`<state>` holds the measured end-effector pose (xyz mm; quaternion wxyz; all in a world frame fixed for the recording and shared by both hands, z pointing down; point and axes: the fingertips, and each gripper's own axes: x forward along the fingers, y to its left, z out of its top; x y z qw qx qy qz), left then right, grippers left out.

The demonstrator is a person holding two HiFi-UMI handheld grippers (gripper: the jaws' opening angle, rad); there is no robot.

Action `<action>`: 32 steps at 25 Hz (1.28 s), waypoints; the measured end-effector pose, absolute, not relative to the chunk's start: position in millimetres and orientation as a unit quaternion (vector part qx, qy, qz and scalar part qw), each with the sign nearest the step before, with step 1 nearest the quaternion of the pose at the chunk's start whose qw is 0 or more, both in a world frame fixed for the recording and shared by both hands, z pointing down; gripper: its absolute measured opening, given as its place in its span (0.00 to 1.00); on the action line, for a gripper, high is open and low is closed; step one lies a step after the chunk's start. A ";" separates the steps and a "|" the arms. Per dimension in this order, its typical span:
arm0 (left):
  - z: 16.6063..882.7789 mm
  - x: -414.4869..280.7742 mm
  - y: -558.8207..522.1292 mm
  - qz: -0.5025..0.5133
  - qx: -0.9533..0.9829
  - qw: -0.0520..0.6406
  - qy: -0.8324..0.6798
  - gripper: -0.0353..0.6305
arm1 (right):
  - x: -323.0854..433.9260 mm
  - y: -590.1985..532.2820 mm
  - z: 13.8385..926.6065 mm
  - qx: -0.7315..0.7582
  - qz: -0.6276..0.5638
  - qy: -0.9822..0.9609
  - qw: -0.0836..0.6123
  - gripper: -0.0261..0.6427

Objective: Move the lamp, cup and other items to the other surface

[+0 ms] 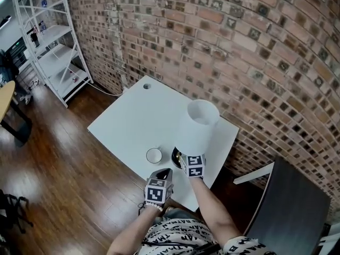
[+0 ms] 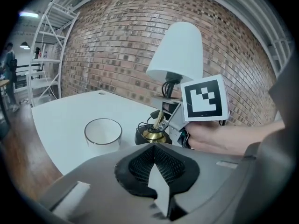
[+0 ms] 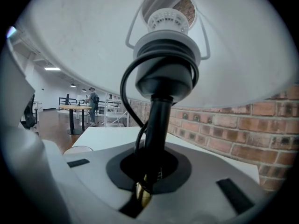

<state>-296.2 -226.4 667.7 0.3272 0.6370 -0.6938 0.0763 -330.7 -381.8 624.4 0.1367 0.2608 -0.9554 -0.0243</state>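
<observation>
Seen from the head view, a white table (image 1: 127, 122) by the brick wall (image 1: 255, 47) holds the cup (image 1: 154, 155) and lamp (image 1: 201, 125). In the left gripper view, the left gripper (image 2: 156, 166) is clenched on nothing, with the cup just ahead. Only the right gripper view shows the right gripper (image 3: 145, 183) clamping the lamp's stem.

Head view high above, steeply down on white table (image 1: 127, 121), left gripper view low, facing lamp (image 2: 180, 50) and cup (image 2: 103, 133), right gripper view tight beneath lampshade (image 3: 70, 41), all sharing the table.

Lamp (image 1: 194, 136), its base (image 1: 176, 155) half behind the shade (image 1: 204, 113); cup (image 3: 77, 149) mostly behind right hand-held gripper (image 3: 145, 183)
</observation>
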 end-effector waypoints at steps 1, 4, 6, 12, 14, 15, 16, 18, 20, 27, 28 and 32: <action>668.3 -297.3 -228.4 0.076 0.636 0.327 -0.695 0.06 | -332.8 -384.0 627.0 0.258 -0.025 -0.956 0.137 0.06; 670.5 -302.1 -230.8 0.073 0.628 0.327 -0.702 0.06 | -337.3 -385.7 633.6 0.249 -0.025 -0.959 0.135 0.06; 671.5 -305.3 -230.1 0.071 0.623 0.330 -0.706 0.06 | -337.9 -383.2 638.4 0.245 -0.027 -0.960 0.134 0.06; 669.3 -314.8 -223.0 0.070 0.610 0.336 -0.714 0.06 | -336.2 -373.2 640.5 0.235 -0.029 -0.963 0.126 0.07; 668.9 -316.2 -220.7 0.070 0.607 0.338 -0.716 0.06 | -331.7 -373.6 643.7 0.239 -0.023 -0.963 0.122 0.08; 668.0 -316.6 -219.8 0.070 0.607 0.338 -0.716 0.06 | -329.5 -373.8 645.2 0.242 -0.018 -0.963 0.120 0.09; 666.8 -316.9 -219.1 0.070 0.606 0.338 -0.716 0.06 | -327.4 -373.7 646.1 0.245 -0.014 -0.962 0.119 0.11; 664.4 -317.2 -218.3 0.069 0.607 0.335 -0.717 0.06 | -324.8 -372.3 646.4 0.249 -0.008 -0.961 0.116 0.12; 664.3 -316.6 -217.9 0.069 0.608 0.333 -0.717 0.06 | -322.9 -372.1 648.1 0.254 0.002 -0.960 0.118 0.20; 667.1 -312.8 -209.9 0.073 0.613 0.341 -0.709 0.06 | -298.1 -361.5 660.3 0.270 0.056 -0.947 0.165 0.50; 665.2 -311.4 -208.9 0.075 0.617 0.341 -0.705 0.06 | -289.5 -356.7 662.1 0.276 0.071 -0.943 0.173 0.50; 653.4 -303.3 -203.8 0.083 0.640 0.334 -0.687 0.06 | -244.6 -336.7 671.5 0.312 0.134 -0.917 0.211 0.53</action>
